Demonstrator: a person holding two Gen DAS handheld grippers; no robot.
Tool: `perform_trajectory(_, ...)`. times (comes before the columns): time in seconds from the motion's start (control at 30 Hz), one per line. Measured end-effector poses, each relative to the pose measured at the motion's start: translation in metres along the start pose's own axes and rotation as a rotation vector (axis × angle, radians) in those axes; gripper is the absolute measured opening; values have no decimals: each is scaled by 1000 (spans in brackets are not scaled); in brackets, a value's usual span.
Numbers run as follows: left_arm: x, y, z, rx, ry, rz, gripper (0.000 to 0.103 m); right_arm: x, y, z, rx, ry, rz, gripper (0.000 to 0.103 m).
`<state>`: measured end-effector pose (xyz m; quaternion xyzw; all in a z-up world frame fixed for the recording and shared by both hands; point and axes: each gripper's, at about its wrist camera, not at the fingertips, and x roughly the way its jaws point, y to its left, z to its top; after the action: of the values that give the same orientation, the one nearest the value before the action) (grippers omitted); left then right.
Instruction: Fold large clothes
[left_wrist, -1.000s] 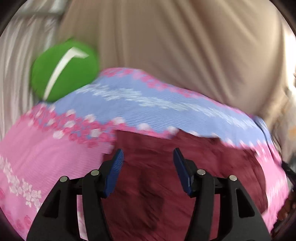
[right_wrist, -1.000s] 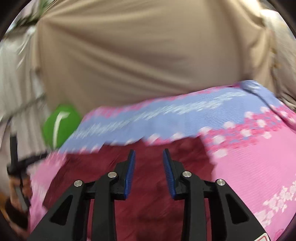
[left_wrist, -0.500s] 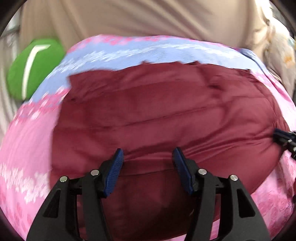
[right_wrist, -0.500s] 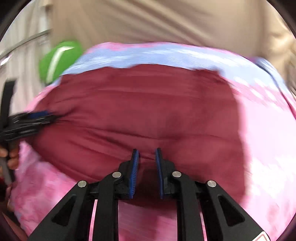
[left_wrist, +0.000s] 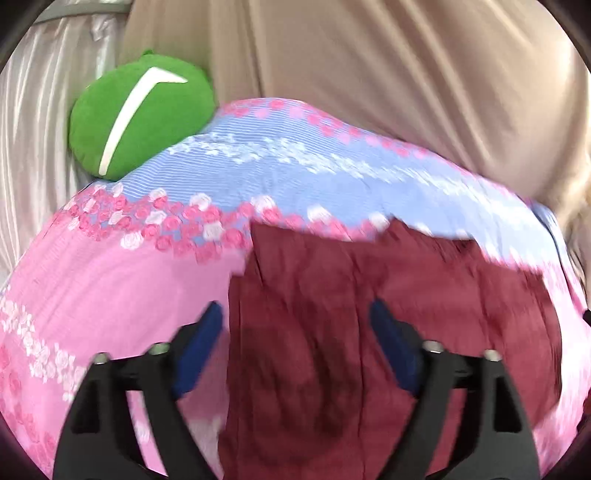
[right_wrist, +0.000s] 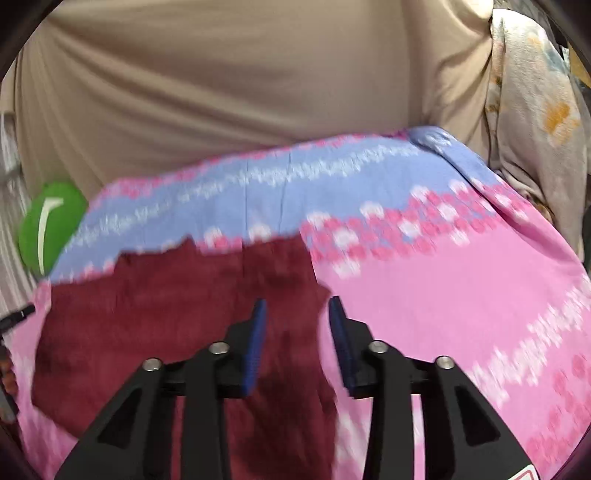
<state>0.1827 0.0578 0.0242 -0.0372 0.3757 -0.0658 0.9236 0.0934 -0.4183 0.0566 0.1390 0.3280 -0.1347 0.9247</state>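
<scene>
A dark maroon garment (left_wrist: 369, 314) lies spread on a pink and blue floral bed sheet (left_wrist: 110, 277). My left gripper (left_wrist: 295, 332) is open and empty, hovering over the garment's left part, its left finger at the garment's left edge. In the right wrist view the garment (right_wrist: 166, 314) lies to the left and below. My right gripper (right_wrist: 295, 328) is open and empty above the garment's right edge, where it meets the pink sheet (right_wrist: 443, 295).
A green round cushion (left_wrist: 140, 114) sits at the bed's far left corner; it also shows in the right wrist view (right_wrist: 48, 225). A beige curtain (left_wrist: 369, 74) hangs behind the bed. A pale floral cloth (right_wrist: 535, 110) hangs at the far right.
Both grippers pulled back and tilted up after dipping low over the garment. The right gripper's jaws have widened from nearly closed to open. The left stays open.
</scene>
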Motion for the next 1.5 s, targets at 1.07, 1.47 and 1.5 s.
perform_trajectory(1.07,28,-23,13,6,-25,-7,11,37,68,0,-113,53,68,6)
perform_trajectory(1.47,8,-99,-98,250,214,-284,19,9,136,-118,-310,242,232,0)
perform_trajectory(1.5,6,-89,-98,220,218,-278,19,9,116,-116,-263,244,205,0)
